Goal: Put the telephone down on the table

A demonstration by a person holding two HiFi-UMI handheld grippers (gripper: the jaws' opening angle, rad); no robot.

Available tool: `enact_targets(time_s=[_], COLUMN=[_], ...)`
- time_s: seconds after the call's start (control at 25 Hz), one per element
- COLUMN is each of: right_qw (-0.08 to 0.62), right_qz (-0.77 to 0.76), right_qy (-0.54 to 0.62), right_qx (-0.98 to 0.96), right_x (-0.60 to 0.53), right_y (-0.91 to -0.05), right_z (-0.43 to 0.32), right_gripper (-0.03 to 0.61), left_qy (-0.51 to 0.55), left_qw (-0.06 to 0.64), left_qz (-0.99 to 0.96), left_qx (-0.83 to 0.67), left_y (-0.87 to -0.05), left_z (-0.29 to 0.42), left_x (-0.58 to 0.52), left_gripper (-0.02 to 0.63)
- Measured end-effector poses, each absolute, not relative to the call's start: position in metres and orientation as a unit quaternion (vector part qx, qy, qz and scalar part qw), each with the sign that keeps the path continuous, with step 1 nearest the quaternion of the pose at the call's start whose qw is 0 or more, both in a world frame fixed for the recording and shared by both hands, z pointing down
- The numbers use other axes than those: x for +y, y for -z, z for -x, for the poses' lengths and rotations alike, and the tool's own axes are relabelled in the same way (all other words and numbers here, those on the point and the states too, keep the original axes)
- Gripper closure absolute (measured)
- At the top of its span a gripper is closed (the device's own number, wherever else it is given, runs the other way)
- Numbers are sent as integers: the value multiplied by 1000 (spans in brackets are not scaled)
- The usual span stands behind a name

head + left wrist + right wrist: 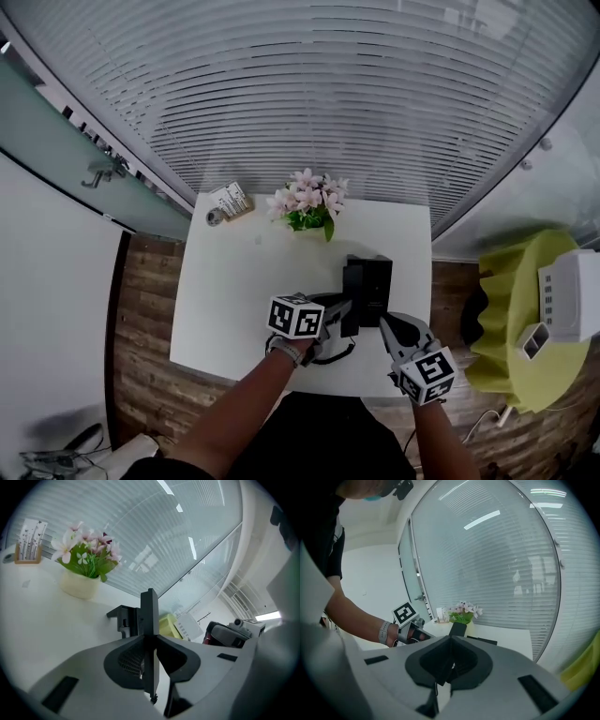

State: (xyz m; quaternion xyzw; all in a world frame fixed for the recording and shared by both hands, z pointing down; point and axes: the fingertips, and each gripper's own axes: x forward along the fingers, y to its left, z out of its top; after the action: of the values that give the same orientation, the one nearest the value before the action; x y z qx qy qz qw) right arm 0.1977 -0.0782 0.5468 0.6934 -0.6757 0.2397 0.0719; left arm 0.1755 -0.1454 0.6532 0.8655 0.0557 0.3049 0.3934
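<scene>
Grasping the telephone handset (pixel 150 611) edge-on in the left gripper (pixel 150 637), over the near part of the white counter (pixel 234 291), just left of the black telephone base (pixel 367 281). Clenched on nothing at the right gripper (pixel 449 641), near the base's right side. At the far edge, a flowerpot (pixel 79 584) and a card holder (pixel 230 200).

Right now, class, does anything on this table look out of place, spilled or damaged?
Nothing is spilled or broken. Only the telephone looks unsettled, clamped at its edges by the left gripper and the right gripper. The flower pot stands upright.
</scene>
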Motion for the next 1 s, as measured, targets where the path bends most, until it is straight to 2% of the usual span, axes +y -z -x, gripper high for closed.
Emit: enact_targets(time_s=[0.48,1.0], right_qw=[53,52], right_qz=[-641,-608], right_qy=[-220,-187], right_qx=[-734,-770], right_x=[-94,-141], right_y=[-502,-489], right_z=[-161,-98], right_gripper=[555,555], left_qy=[-285,-276], left_qw=[339,333], left_qz=[-895,-901], left_qx=[47,25], left_y=[-572,-553], left_z=[-132,-72], left_x=[-147,-197], left_gripper=[531,532])
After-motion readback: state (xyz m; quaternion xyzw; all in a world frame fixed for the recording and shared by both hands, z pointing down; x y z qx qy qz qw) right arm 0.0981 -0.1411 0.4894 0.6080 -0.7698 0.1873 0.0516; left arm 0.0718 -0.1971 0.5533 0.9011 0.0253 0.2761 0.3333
